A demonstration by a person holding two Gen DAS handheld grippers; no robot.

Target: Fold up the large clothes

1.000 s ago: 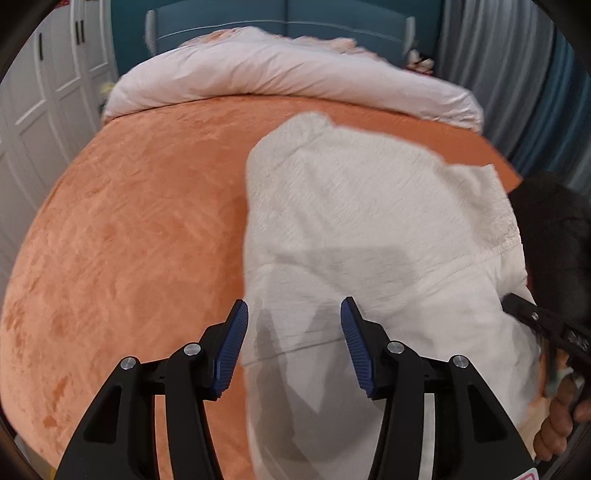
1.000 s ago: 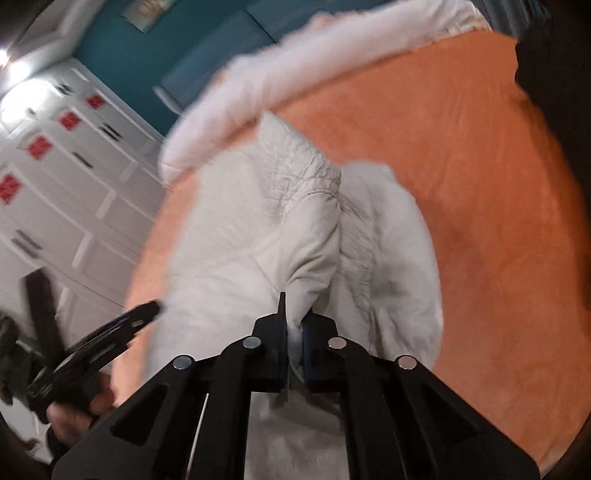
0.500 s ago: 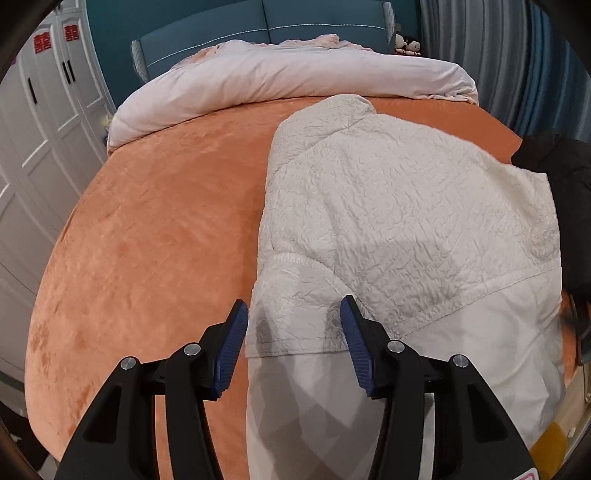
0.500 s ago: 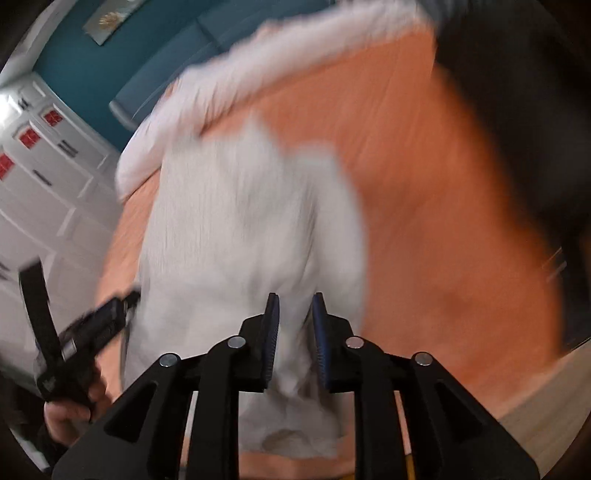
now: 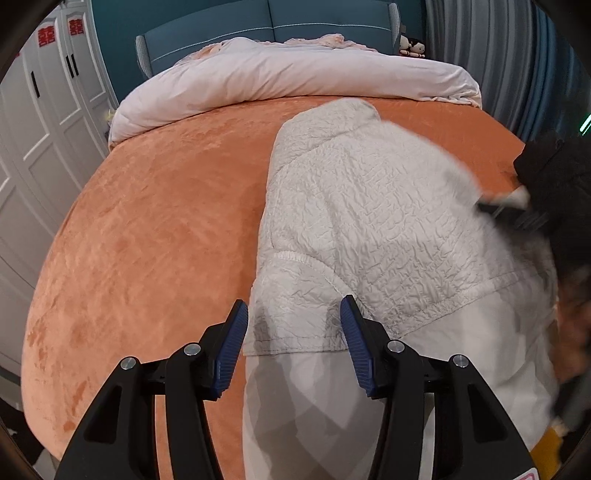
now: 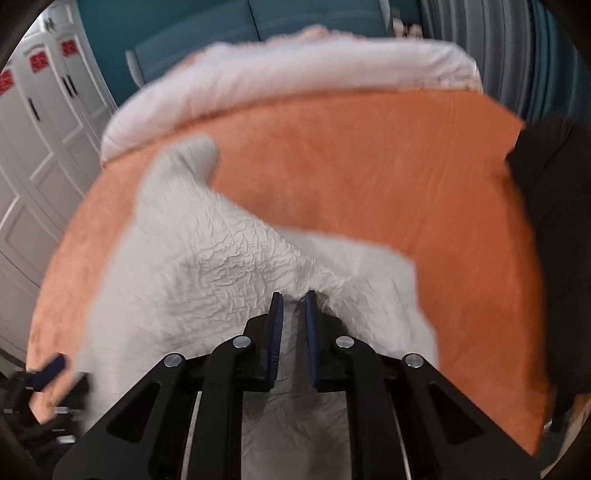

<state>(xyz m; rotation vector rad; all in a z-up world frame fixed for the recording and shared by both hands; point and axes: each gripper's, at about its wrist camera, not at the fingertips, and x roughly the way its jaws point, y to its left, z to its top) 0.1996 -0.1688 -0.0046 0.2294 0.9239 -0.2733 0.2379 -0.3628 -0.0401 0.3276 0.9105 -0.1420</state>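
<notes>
A cream quilted jacket [image 5: 369, 221] lies on the orange bedspread [image 5: 155, 236], one sleeve folded across its body. My left gripper [image 5: 293, 325] hovers open just above the jacket's near left part, its blue pads [image 5: 232, 343] clear of the cloth. My right gripper [image 6: 294, 299] is at the jacket's right part, its jaws closing on a raised fold of the jacket [image 6: 229, 258]. The wrinkles run into its tips. In the left wrist view the right gripper [image 5: 495, 206] is a dark blur at the jacket's right edge. The left gripper [image 6: 48, 373] shows blurred low on the left.
A pale rolled duvet [image 5: 295, 81] lies across the head of the bed before a teal headboard [image 5: 266, 22]. A black garment [image 5: 557, 177] sits at the bed's right edge. White wardrobe doors [image 5: 40, 122] stand on the left, grey curtains [image 5: 498, 44] on the right.
The right gripper let the sleeve go, swung fast across the bed and now nips a fold at the jacket's right part. The sleeve lies flat on the jacket. The left gripper has kept open.
</notes>
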